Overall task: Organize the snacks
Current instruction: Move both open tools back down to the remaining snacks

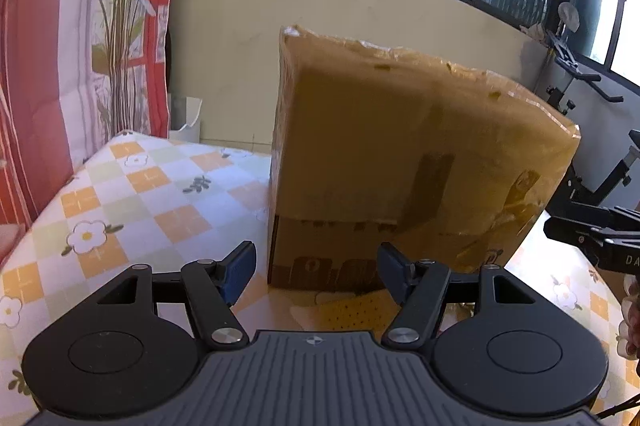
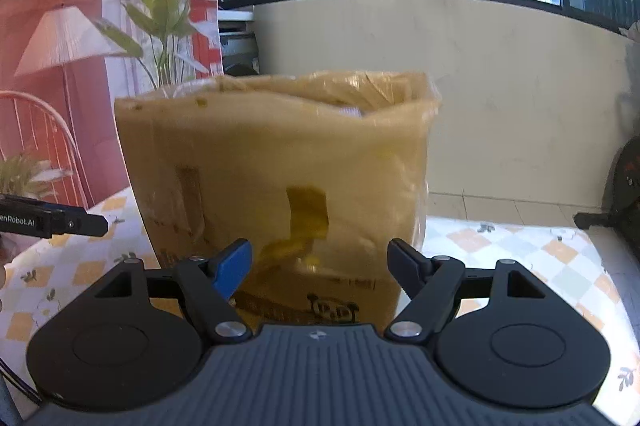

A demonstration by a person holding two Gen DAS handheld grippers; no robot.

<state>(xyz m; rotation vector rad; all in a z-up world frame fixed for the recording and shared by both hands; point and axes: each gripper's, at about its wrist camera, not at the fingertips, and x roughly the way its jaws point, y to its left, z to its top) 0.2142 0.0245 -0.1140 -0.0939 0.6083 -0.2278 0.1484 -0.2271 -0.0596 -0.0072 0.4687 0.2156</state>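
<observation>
The left gripper is held level, pointing toward 12 o'clock, its jaws spread wide with nothing between the blue pads. The right gripper is held the same way, jaws parted and empty. Each gripper is seen at the edge of the other's view, at 3 o'clock and at 9 o'clock.

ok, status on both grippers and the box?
Left gripper open, empty. Right gripper open, empty. Cardboard box upright on checked tablecloth, untouched, top open. Nothing between grippers and box.
</observation>
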